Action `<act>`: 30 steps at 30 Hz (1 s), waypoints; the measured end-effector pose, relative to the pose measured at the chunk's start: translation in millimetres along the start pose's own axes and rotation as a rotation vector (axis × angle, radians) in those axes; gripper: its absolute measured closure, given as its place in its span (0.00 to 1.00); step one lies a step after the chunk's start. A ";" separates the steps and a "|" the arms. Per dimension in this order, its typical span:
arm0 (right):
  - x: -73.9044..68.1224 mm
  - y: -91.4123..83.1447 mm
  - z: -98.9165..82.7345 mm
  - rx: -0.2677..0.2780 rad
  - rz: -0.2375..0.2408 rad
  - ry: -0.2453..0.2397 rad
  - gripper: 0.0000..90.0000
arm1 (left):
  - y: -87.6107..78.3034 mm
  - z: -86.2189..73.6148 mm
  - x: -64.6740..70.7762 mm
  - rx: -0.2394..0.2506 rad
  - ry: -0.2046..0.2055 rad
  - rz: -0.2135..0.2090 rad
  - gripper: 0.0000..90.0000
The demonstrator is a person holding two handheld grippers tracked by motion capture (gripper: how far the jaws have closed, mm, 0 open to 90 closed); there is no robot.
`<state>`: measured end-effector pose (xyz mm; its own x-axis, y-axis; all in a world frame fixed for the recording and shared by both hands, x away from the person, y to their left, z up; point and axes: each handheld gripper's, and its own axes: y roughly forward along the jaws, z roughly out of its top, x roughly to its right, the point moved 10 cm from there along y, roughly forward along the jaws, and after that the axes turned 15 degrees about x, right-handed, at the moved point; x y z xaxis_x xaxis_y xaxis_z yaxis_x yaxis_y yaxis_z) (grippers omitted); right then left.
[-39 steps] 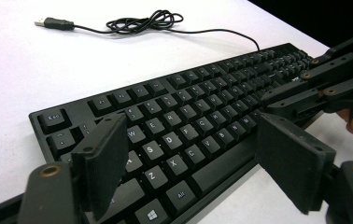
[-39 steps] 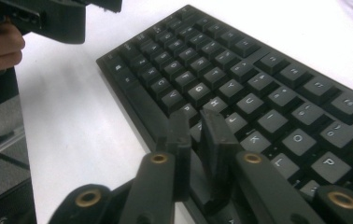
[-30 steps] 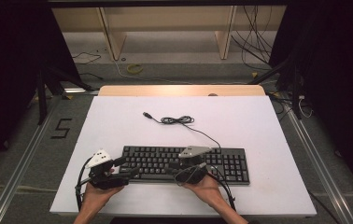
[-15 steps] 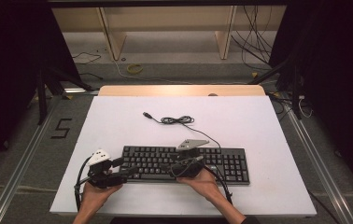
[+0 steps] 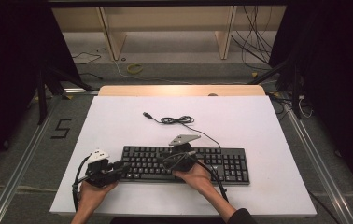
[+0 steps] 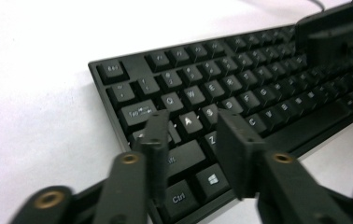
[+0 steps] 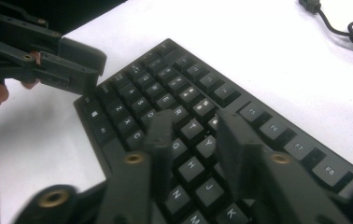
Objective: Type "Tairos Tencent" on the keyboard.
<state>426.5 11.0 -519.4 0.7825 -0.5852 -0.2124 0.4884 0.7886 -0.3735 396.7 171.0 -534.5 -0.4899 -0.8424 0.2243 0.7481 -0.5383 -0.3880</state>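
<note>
where the person's hands cover it in the high view, the keyboard point(image 5: 221, 163) hides part of its front edge; its cable point(image 5: 179, 120) coils at 12 o'clock on the white table point(image 5: 258, 116), with grey floor and wooden shelving beyond. left gripper point(image 6: 191, 128) hovers over the keys at the keyboard's 9 o'clock end, jaws partly spread after just closing, nothing between them; key legends there read clearly. right gripper point(image 7: 193, 128) hangs above the middle keys, jaws likewise partly spread, just closing, empty; its lower keys are blurred
</note>
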 end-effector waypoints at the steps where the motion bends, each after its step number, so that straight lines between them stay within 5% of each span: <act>1: 0.3 1.8 0.0 -0.002 -0.002 -0.002 0.83 | 0.3 -0.7 -0.1 -0.005 0.005 0.000 0.77; 9: -1.0 16.0 -1.2 -0.036 -0.014 -0.028 1.00 | 2.0 -4.6 1.3 -0.040 0.035 -0.004 0.98; 30: 0.4 36.5 -10.0 -0.099 -0.043 -0.038 1.00 | 6.5 -10.9 0.7 -0.087 0.036 -0.010 0.99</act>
<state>440.7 37.6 -542.2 0.7767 -0.6091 -0.1605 0.4829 0.7394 -0.4691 396.3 167.1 -546.6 -0.5136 -0.8351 0.1970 0.7022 -0.5410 -0.4628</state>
